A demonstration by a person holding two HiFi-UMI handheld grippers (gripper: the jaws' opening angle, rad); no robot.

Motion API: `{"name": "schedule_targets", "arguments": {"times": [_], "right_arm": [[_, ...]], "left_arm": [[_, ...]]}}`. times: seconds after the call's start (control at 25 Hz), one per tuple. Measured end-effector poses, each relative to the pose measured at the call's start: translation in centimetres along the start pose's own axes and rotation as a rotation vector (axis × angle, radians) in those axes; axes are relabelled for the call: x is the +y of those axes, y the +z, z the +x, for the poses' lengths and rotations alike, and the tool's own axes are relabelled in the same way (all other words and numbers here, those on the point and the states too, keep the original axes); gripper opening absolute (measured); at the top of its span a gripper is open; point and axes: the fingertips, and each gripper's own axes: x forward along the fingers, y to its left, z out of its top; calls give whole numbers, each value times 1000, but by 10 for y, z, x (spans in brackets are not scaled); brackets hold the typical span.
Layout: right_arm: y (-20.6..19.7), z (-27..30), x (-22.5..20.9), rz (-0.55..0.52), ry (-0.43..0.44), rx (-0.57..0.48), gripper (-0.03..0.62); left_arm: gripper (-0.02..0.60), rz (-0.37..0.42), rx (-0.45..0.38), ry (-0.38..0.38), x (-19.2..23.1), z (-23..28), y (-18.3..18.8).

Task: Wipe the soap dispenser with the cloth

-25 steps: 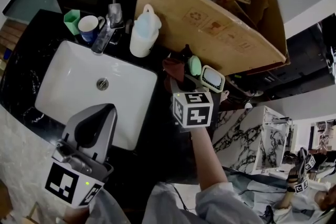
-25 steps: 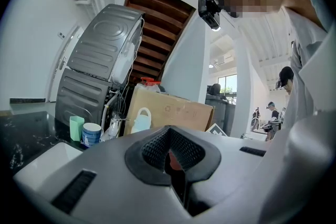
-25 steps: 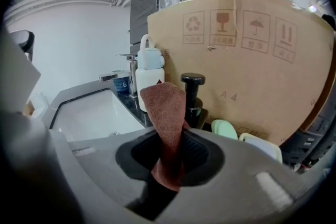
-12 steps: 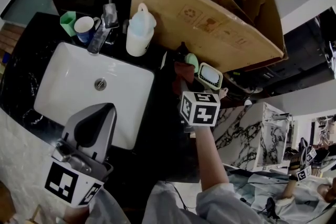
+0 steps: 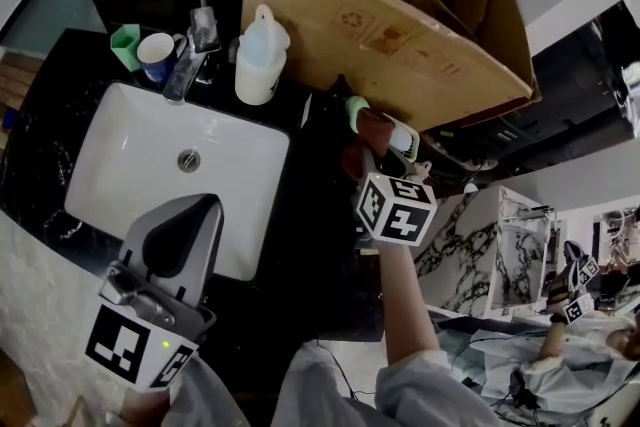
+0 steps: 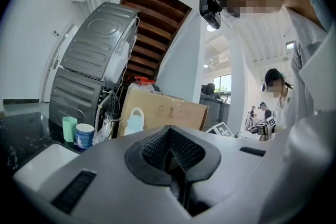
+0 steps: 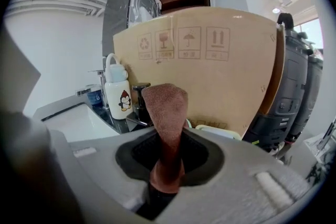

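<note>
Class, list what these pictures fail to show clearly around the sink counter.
- Soap dispenser: right gripper view, partly behind the cloth; head view, lost against the dark counter.
- Soap dish: head view, partly covered by the cloth.
- Cardboard box contents: head view, cut off by the top edge.

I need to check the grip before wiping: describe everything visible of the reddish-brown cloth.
The reddish-brown, fuzzy terry-like cloth is bunched into a narrow strip, pinched between the jaws of the right gripper. It stands upright above them with a rounded, folded top, in front of the brown cardboard box, apparently touching nothing else.
</note>
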Motion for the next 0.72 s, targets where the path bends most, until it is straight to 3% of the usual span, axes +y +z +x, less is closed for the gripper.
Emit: {"name": "schedule_targets", "arguments": {"times": [0.4, 0.72], "right_arm": [[37, -84, 10, 77, -23, -195, 75], [37, -168, 43, 106, -20, -299, 75]], "left_arm": [[3, 19, -24, -76, -20, -20, 9], [3, 44, -45, -140, -40, -56, 12]]}}
